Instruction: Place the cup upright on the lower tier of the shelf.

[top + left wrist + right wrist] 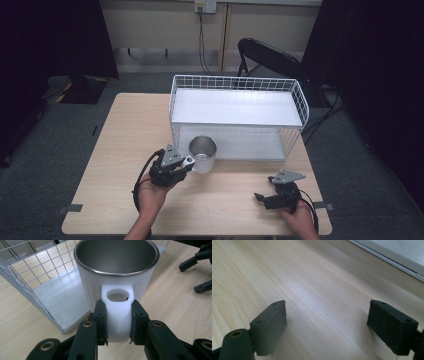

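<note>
While the left gripper (117, 322) clamps the white handle (118, 312) of the mug (203, 154), the mug stands on the table (115, 165) right at the open front of the wire rack (235, 117), near its left corner post. Its steel-lined mouth faces up and nothing shows inside it. To me this looks like the carrying step: the mug is gripped and seems bound for the rack, either the lower shelf (250, 142) just behind it or the top shelf (235, 106). A move to the lower shelf would call for a level push under the top shelf and clear of the post, keeping the mug upright; the top shelf would call for a lift over the wire rim first. The right gripper (264, 198) rests low over bare table at the near right, its jaws wide apart with nothing between them. I can read no brand, label or writing on the mug, the rack or the grippers
</note>
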Tool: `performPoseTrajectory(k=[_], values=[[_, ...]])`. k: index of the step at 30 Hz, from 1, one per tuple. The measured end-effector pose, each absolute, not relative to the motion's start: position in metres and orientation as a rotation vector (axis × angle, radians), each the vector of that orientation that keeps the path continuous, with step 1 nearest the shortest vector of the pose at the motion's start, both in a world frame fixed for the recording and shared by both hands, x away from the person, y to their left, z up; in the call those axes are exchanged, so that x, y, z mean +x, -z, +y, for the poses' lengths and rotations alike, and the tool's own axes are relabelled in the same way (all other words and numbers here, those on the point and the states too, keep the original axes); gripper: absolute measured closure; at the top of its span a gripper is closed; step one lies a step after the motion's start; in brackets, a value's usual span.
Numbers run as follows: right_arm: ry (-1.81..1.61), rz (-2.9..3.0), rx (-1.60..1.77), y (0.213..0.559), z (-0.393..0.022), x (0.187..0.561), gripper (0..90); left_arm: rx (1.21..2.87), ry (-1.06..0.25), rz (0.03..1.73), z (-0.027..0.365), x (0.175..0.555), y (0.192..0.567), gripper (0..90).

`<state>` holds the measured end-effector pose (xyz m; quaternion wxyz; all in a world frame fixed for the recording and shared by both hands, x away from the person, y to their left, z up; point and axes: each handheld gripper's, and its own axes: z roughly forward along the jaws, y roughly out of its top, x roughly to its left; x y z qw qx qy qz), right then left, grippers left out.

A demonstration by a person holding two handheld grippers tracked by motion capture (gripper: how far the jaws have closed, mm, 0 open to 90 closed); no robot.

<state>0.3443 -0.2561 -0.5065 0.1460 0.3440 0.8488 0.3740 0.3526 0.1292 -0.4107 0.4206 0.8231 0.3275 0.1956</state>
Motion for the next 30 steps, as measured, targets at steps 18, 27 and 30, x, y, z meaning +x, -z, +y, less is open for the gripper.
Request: performPoseTrajectory(k=[18, 27, 30], values=[[-1.077, 2.444, 0.99, 0.506, -0.256, 0.344, 14.8, 2.048, -0.508, 0.833, 0.112, 0.366, 0.409, 72.0], [-1.077, 2.444, 0.991, 0.506, -0.256, 0.344, 14.8, 2.029, -0.517, 0.839, 0.104, 0.373, 0.406, 71.9], [-1.077, 2.444, 0.991, 0.506, -0.256, 0.344, 14.8, 2.028, -0.52, 0.839, 0.101, 0.375, 0.407, 72.0]])
